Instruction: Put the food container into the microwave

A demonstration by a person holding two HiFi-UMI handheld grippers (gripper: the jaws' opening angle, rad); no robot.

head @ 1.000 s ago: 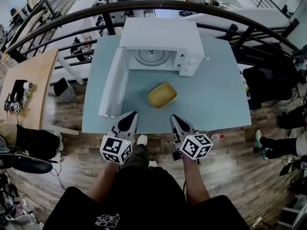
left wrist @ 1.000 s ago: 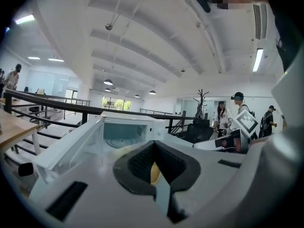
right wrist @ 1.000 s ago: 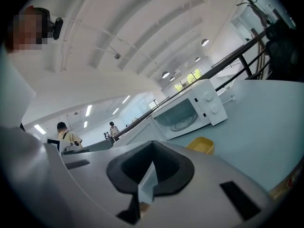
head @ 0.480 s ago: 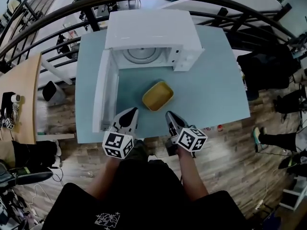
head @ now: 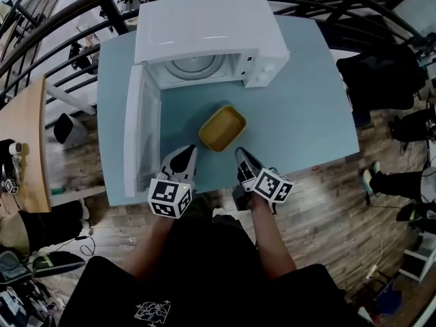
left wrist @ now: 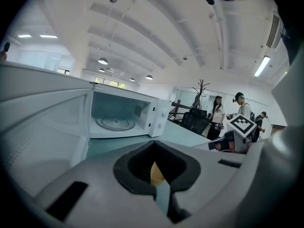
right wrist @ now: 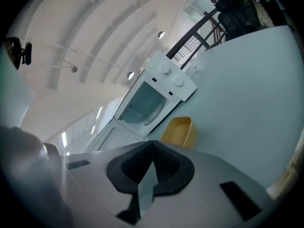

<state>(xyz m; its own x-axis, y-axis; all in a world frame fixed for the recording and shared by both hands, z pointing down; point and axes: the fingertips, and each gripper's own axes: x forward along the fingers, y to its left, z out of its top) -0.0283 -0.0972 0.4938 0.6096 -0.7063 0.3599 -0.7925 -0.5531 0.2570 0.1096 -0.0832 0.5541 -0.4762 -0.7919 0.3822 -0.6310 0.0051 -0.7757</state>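
Note:
A yellow, empty food container [head: 222, 128] lies on the pale blue table [head: 306, 114], just in front of the white microwave [head: 204, 29]. The microwave door [head: 139, 138] is swung wide open to the left, showing the glass turntable inside. My left gripper [head: 185, 152] and right gripper [head: 242, 154] are both shut and empty. They hover over the table's near edge, a short way short of the container, one on each side. The right gripper view shows the container [right wrist: 179, 131] ahead with the microwave [right wrist: 152, 99] behind it. In the left gripper view the open microwave [left wrist: 118, 118] is ahead.
The open door [left wrist: 42, 127] runs along the left side of the left gripper. A dark curved railing [head: 82, 26] passes behind the table. Wooden floor surrounds it, with a wooden desk [head: 24, 142] to the left. People [left wrist: 217, 113] stand in the far background.
The person has stepped closer to the table. Both grippers, still shut, have come forward over the table's near edge toward the container. The container has not moved.

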